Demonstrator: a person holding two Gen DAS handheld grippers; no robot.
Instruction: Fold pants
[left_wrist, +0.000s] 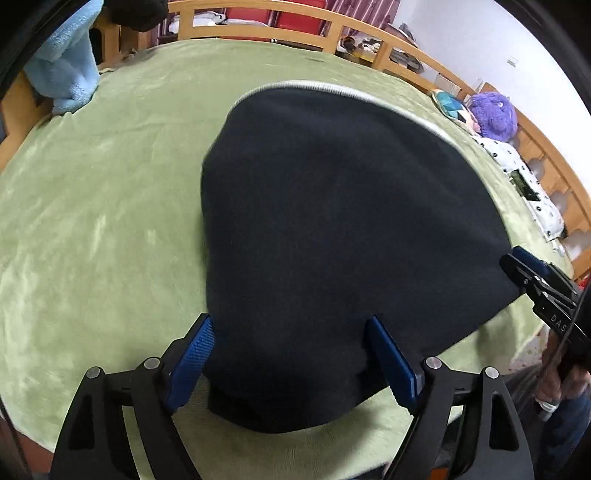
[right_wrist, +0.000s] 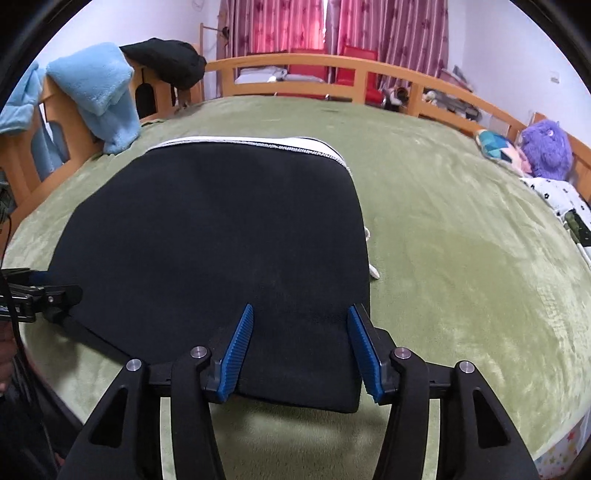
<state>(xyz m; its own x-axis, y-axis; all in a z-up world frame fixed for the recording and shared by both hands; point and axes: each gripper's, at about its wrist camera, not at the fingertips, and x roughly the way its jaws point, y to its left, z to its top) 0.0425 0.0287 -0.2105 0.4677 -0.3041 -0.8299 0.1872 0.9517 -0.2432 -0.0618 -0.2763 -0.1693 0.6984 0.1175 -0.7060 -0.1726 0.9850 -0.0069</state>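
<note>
Both grippers, left (left_wrist: 291, 363) and right (right_wrist: 301, 354), hold their jaws open over the folded pants (left_wrist: 343, 236), gripping nothing.

White capital letters "DAS" are printed on the black body of the right tongs (left_wrist: 526, 271), seen at the right edge of the left wrist view; the word is cut off by the frame edge, so any further letters cannot be read. Nothing else legible shows in either view.
</note>
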